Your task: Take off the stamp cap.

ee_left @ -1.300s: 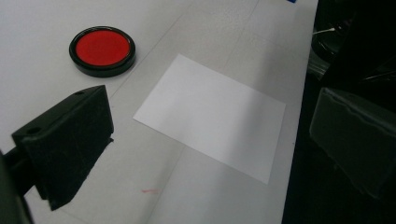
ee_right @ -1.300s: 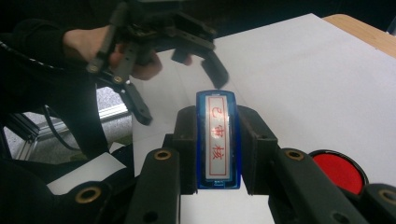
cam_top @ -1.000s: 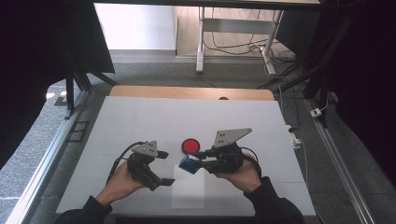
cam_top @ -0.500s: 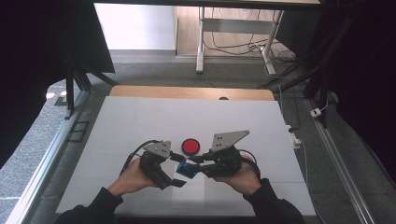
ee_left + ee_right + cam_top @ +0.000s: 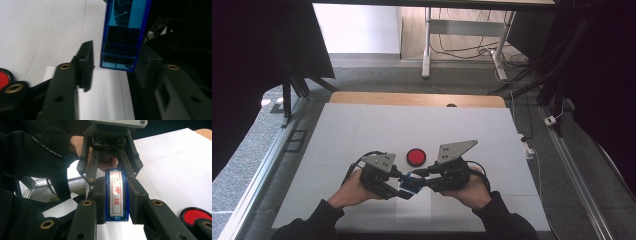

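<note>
blue stamp (image 5: 117, 195) in R gripper (image 5: 117, 218), btwn L gripper (image 5: 112, 65) jaws

left claw (image 5: 404, 187) closing, right claw (image 5: 417, 180) clamped

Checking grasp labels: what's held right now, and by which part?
Right gripper clamps the blue stamp by its long sides. Left gripper has been closing around its other end; one pad looks clear.

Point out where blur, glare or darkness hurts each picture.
High view: table evenly lit, curtains at both sides almost black, blue stamp small and soft. Left gripper view: near black jaws blurred, right side lost in darkness, stamp sharper. Right gripper view: the stamp's white face glares slightly yet its red characters read; the dark sleeve at left swallows detail, red disc cropped.
</note>
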Action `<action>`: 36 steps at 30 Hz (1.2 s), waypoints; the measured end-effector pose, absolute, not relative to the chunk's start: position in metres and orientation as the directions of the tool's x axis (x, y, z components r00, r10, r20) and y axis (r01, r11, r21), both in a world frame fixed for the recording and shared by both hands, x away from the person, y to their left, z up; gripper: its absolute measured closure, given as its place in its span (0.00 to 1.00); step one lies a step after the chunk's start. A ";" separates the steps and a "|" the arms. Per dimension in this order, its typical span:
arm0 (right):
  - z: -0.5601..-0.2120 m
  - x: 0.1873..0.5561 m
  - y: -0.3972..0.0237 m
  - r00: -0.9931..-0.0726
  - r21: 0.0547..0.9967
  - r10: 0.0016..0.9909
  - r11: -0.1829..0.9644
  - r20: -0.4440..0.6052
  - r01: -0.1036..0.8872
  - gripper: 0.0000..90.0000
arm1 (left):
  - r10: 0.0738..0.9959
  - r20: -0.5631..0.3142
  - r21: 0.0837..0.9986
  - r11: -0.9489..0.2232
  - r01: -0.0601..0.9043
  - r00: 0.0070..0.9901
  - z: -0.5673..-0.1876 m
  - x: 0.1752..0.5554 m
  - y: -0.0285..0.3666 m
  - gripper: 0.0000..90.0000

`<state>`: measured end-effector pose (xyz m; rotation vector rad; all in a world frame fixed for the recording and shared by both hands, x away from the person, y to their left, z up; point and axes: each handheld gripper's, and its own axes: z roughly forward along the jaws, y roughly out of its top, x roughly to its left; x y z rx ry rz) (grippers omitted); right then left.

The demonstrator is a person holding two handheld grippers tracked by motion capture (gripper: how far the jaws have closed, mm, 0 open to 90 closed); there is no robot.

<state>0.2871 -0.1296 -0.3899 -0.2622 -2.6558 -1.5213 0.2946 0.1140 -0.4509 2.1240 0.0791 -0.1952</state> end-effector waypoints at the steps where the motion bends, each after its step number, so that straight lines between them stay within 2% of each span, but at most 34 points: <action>1: -0.390 0.287 -0.129 -0.983 0.850 0.109 0.494 0.146 0.181 0.79 | -0.027 -0.173 0.837 -0.531 0.132 0.985 -0.451 0.295 0.114 0.63; 3: -0.390 0.287 -0.129 -0.984 0.849 0.107 0.497 0.145 0.180 0.79 | -0.034 -0.171 0.839 -0.529 0.127 0.985 -0.451 0.294 0.114 0.68; 10: -0.389 0.287 -0.129 -0.984 0.852 0.094 0.492 0.153 0.180 0.79 | -0.046 -0.184 0.850 -0.509 0.136 0.982 -0.452 0.294 0.116 0.74; 19: -0.388 0.287 -0.130 -0.983 0.859 0.084 0.477 0.165 0.185 0.79 | -0.076 -0.199 0.864 -0.484 0.138 0.977 -0.453 0.296 0.118 0.76; 26: -0.388 0.285 -0.129 -0.988 0.861 0.085 0.485 0.129 0.154 0.79 | -0.044 -0.256 0.845 -0.495 0.201 0.966 -0.452 0.296 0.120 0.76; 30: -0.386 0.282 -0.126 -0.992 0.868 0.085 0.481 0.091 0.121 0.79 | -0.031 -0.230 0.845 -0.502 0.184 0.973 -0.449 0.294 0.122 0.77; 34: -0.388 0.287 -0.130 -0.985 0.873 0.066 0.457 0.161 0.174 0.79 | -0.060 -0.170 0.852 -0.511 0.116 0.984 -0.445 0.290 0.121 0.77; 36: -0.390 0.290 -0.132 -0.979 0.873 0.050 0.444 0.198 0.199 0.79 | -0.061 -0.166 0.852 -0.512 0.112 0.984 -0.445 0.289 0.119 0.77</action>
